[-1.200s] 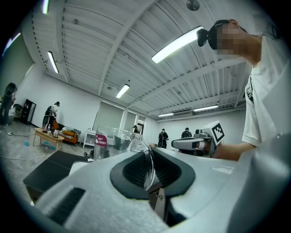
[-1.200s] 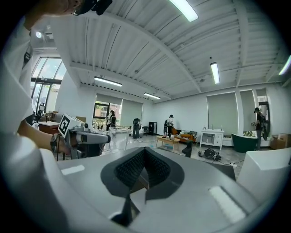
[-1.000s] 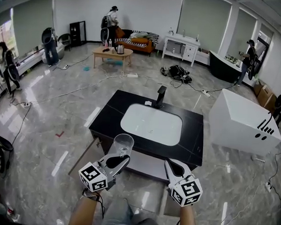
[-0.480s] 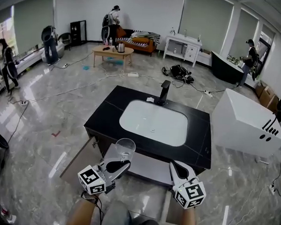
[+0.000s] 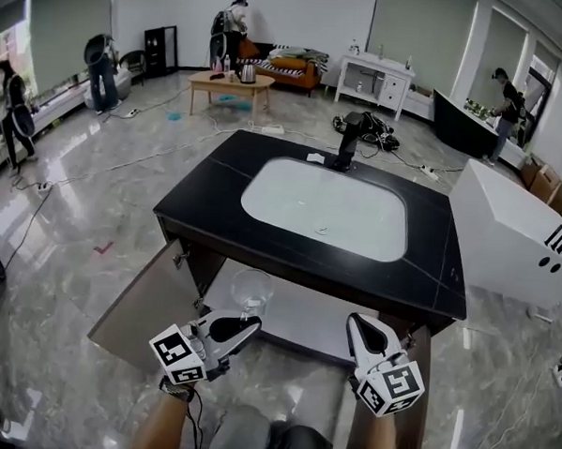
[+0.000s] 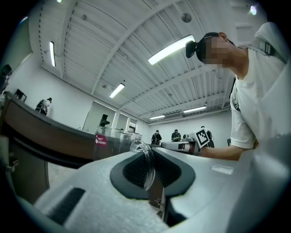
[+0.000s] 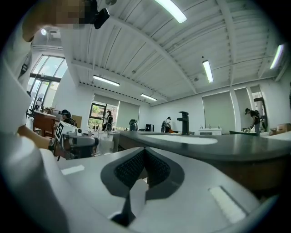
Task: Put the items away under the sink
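The only print I can find is on a small red sticker [image 6: 101, 140] high on the glass [image 6: 114, 142]. It seems to read "Red Cherry", but the letters are tiny and I am not sure of it. The marker cube [image 5: 178, 353] on my left tool [image 5: 251, 320] carries black-and-white square patterns and no words.

The glass [image 5: 250, 290] is a clear, plain, straight-sided tumbler, empty as far as I can see, and it stands upright with its mouth up. In the left gripper view its thin rim curves down between the two dark ribbed pads.

My left tool [image 6: 148, 154] is clenched on the near wall of the glass at the rim, one pad inside and one outside, and the rest of the glass sticks out just ahead of the tips. In the head view the glass hangs in front of the open cabinet, below the front edge of the black desk [image 5: 217, 192]. It sits over the pale shelf [image 5: 304, 319] under the white basin [image 5: 324, 207]. The black faucet [image 5: 348, 143] stands at the far side of the basin. A cabinet door [image 5: 141, 301] is swung wide open to the left of the glass.

My right tool [image 5: 356, 322] is beside it to the right, apart from the glass, also facing the opening. In the right gripper view this tool [image 7: 144, 154] has its pads pressed together at the tips with nothing between them.
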Demonstrator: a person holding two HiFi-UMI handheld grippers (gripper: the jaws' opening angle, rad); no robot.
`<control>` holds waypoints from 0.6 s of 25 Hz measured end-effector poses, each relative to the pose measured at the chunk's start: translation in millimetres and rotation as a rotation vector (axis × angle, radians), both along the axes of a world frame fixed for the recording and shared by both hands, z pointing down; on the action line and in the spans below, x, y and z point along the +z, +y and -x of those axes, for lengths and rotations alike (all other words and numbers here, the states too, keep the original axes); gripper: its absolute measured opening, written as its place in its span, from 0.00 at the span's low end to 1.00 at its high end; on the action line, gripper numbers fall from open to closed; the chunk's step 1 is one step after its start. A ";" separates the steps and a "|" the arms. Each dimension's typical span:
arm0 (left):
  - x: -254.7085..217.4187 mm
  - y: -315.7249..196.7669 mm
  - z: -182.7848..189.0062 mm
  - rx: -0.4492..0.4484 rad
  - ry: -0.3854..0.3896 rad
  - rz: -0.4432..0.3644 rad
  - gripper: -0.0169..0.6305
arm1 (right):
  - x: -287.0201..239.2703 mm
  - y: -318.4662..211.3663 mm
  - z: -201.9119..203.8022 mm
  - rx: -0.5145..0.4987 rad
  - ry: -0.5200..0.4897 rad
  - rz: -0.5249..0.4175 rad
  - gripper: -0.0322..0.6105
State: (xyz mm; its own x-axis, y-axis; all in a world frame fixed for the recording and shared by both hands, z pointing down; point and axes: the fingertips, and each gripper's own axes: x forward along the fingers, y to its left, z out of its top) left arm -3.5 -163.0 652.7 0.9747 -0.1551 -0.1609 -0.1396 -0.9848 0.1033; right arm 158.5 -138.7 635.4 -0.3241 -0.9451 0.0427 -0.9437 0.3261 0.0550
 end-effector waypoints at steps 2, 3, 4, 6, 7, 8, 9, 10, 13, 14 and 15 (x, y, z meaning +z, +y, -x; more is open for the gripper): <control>35.1 -5.7 2.1 -0.015 0.015 -0.006 0.06 | 41.3 -4.7 -3.0 0.001 0.013 0.007 0.06; 51.1 -8.9 3.2 -0.025 0.022 -0.009 0.06 | 59.0 -6.3 -5.5 0.007 0.017 0.006 0.06; 66.0 -11.8 4.6 -0.035 0.031 -0.010 0.06 | 75.1 -7.0 -8.4 0.015 0.019 0.004 0.06; 95.8 -15.6 7.7 -0.058 0.047 -0.005 0.06 | 104.1 -5.9 -14.6 0.032 0.024 -0.002 0.06; 110.2 -17.3 8.8 -0.070 0.052 -0.003 0.06 | 116.7 -5.2 -17.9 0.039 0.026 -0.006 0.06; 123.2 -19.3 9.4 -0.081 0.055 -0.004 0.06 | 127.4 -4.7 -21.1 0.044 0.026 -0.012 0.06; 134.1 -21.5 9.5 -0.091 0.059 -0.005 0.06 | 136.1 -4.5 -24.2 0.048 0.023 -0.019 0.06; 143.4 -23.4 9.0 -0.100 0.061 -0.007 0.06 | 143.4 -4.1 -27.0 0.052 0.020 -0.024 0.06; 166.0 -25.1 5.8 -0.124 0.047 -0.004 0.06 | 162.5 0.9 -32.0 0.061 0.013 -0.021 0.06; 172.0 -25.2 4.4 -0.133 0.040 0.000 0.06 | 167.0 3.0 -33.2 0.062 0.014 -0.017 0.06; 177.0 -25.5 2.8 -0.141 0.034 0.003 0.06 | 170.2 4.7 -34.5 0.062 0.017 -0.014 0.06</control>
State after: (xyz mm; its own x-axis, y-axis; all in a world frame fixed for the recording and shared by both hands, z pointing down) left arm -6.3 -188.5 829.7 0.9371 -0.2909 -0.1928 -0.2732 -0.9553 0.1134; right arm 193.0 -134.0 805.6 -0.2640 -0.9639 0.0348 -0.9611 0.2659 0.0753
